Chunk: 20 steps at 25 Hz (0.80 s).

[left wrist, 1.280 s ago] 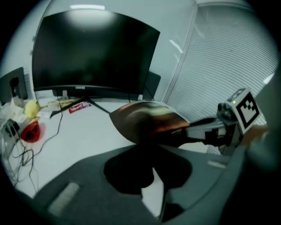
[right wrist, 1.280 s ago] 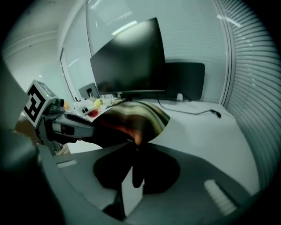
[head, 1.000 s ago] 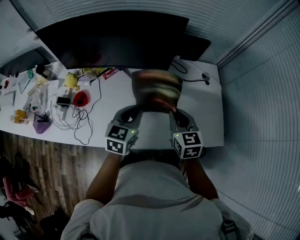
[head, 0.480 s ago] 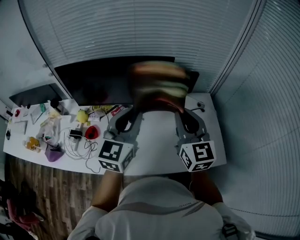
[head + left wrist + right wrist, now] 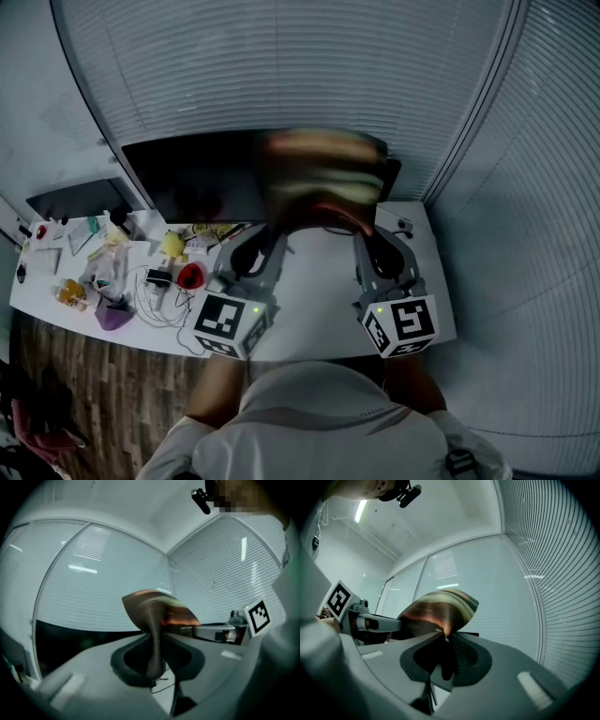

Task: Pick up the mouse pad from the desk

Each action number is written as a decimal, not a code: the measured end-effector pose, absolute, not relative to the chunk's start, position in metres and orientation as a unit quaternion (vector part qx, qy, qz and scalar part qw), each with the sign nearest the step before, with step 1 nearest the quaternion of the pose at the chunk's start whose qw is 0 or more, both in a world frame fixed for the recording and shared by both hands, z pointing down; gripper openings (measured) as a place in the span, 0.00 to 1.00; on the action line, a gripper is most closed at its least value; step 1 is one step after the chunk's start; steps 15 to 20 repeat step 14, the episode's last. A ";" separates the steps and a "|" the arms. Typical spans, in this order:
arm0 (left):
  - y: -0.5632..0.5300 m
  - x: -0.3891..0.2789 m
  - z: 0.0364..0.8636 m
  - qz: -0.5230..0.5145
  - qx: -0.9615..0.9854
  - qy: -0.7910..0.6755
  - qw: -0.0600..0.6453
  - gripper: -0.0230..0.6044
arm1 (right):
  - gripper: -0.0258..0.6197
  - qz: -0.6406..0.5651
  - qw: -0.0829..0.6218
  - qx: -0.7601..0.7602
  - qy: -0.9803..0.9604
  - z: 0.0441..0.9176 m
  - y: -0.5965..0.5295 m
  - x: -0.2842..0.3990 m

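Note:
The mouse pad (image 5: 323, 178), patterned in brown, orange and green bands, hangs in the air above the white desk (image 5: 314, 314), blurred and sagging between the two grippers. My left gripper (image 5: 277, 225) is shut on its left edge and my right gripper (image 5: 362, 223) is shut on its right edge. In the left gripper view the mouse pad (image 5: 161, 609) rises out of the closed left gripper (image 5: 154, 641) as a thin pinched sheet. In the right gripper view the mouse pad (image 5: 440, 606) fans out above the closed right gripper (image 5: 444, 641).
A dark monitor (image 5: 187, 183) stands at the back of the desk, with a second dark screen (image 5: 75, 199) further left. The desk's left part holds a yellow object (image 5: 171, 244), a red one (image 5: 190, 276), tangled cables (image 5: 155, 298) and a purple item (image 5: 112, 314). Blinds (image 5: 281, 66) cover the walls.
Both grippers have risen together with the mouse pad, from just over the desk to well above it, in front of the monitor. Both grips are unchanged.

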<state>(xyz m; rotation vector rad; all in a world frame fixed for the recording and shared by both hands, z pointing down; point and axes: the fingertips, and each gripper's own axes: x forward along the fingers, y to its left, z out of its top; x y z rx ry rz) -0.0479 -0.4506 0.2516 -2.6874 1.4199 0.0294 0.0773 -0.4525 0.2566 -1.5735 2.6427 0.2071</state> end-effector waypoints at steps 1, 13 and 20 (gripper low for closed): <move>-0.450 -0.048 0.252 0.010 -0.883 0.466 0.051 0.14 | 0.11 0.068 0.029 -0.508 0.858 0.258 -0.452 0.076; -0.445 -0.050 0.247 0.016 -0.883 0.467 0.052 0.15 | 0.11 0.059 0.025 -0.501 0.863 0.256 -0.446 0.072; -0.446 -0.050 0.247 0.014 -0.883 0.465 0.053 0.15 | 0.11 0.058 0.024 -0.501 0.863 0.256 -0.447 0.072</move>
